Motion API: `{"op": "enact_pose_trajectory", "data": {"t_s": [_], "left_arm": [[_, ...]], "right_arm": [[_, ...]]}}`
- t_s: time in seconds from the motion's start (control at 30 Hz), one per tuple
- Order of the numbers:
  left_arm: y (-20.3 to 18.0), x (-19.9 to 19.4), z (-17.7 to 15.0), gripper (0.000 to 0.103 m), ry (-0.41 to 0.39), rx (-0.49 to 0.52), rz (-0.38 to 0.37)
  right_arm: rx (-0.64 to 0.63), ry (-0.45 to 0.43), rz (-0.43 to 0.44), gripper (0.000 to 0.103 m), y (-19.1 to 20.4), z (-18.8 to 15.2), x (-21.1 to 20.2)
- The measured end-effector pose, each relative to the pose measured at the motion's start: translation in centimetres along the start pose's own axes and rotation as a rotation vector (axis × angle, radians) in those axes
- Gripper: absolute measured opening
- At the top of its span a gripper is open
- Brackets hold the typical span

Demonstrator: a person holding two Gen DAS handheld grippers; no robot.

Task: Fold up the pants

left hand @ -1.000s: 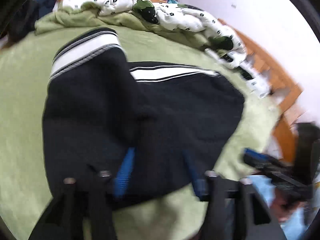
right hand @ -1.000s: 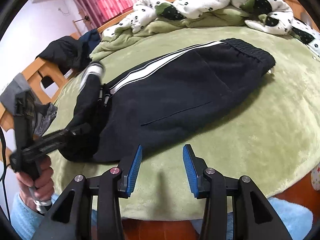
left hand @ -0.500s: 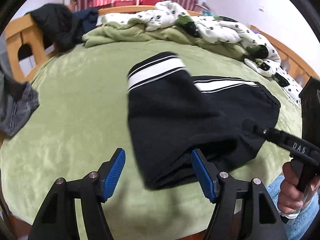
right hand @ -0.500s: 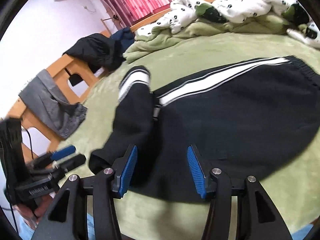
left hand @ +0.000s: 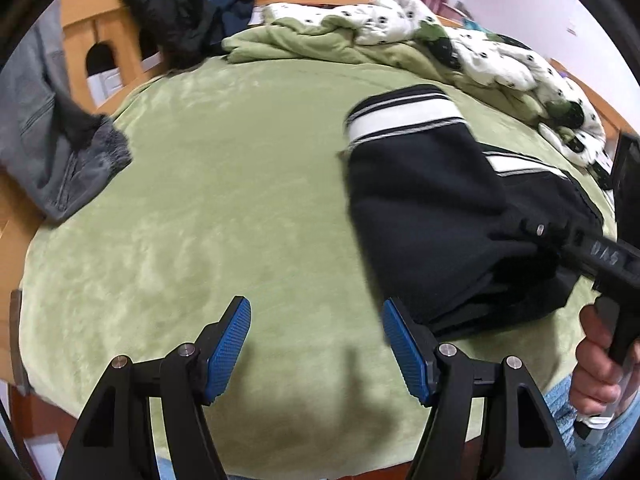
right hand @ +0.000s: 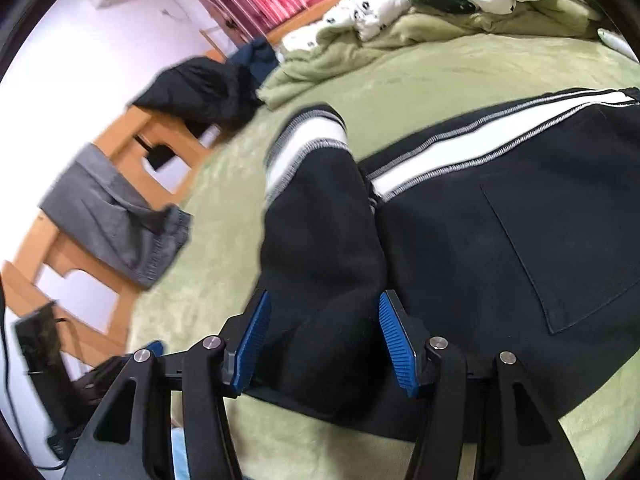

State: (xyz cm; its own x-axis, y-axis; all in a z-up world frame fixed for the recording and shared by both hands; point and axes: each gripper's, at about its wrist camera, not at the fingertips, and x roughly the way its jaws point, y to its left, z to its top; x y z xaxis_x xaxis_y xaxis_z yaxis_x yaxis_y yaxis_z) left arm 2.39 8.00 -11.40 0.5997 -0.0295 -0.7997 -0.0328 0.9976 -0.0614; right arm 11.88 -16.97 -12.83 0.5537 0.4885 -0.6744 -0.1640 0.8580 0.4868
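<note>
Bedroom, wooden-framed bed with green blanket (left hand: 224,208) as work surface. Black pants (right hand: 460,248) with white side stripe: folded, lying on blanket, right of centre in left wrist view; one leg doubled over the body, cuff toward far side. Left gripper (left hand: 316,350): jaws apart, having just opened, nothing between, above bare blanket left of pants. Right gripper (right hand: 324,346): jaws just opening, folded leg between pads, not pinched. Grey garment (left hand: 48,152) draped over left bed rail. Spotted quilt (left hand: 460,44) bunched at far edge.

pants (right hand: 460,248) | black, white side stripes | folded, leg end laid over body | centre-right of frame, on green blanket (right hand: 240,280)
</note>
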Motion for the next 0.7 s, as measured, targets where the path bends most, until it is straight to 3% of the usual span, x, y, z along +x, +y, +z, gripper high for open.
{"op": "enact_pose_trajectory", "data": {"t_s": [0.03,0.07,0.1,0.17,0.3,0.4,0.53,0.7], "left_arm": [[0.6,0.0,-0.2,0.067,0.005,-0.020,0.000],[0.9,0.1,-0.2,0.067,0.012,-0.032,-0.003],[1.2,0.3,-0.2,0.067,0.021,-0.042,-0.007],[1.4,0.6,-0.4,0.067,0.037,-0.063,-0.020],[0.4,1.0,-0.1,0.067,0.049,-0.066,-0.056],[-1.3,1.1,0.3,0.067,0.044,-0.055,-0.081],[-4.7,1.1,0.8,0.067,0.028,-0.035,-0.163],[-10.0,1.4,1.3,0.067,0.012,0.036,-0.279]], "right_arm": [[-0.006,0.011,-0.017,0.054,-0.1,-0.1,0.5],[-0.012,0.031,-0.030,0.038,0.0,-0.4,1.2],[-0.014,0.043,-0.033,0.030,-0.2,-0.6,1.6],[-0.033,0.025,-0.040,0.020,-0.4,-0.8,1.7],[-0.054,-0.046,0.023,0.018,-0.7,-0.3,-0.4],[-0.099,-0.105,0.020,0.017,-0.5,1.4,-3.2],[-0.230,-0.203,-0.059,0.016,-1.2,4.3,-8.0],[-0.288,-0.352,-0.221,0.016,-8.6,7.6,-14.7]]}}
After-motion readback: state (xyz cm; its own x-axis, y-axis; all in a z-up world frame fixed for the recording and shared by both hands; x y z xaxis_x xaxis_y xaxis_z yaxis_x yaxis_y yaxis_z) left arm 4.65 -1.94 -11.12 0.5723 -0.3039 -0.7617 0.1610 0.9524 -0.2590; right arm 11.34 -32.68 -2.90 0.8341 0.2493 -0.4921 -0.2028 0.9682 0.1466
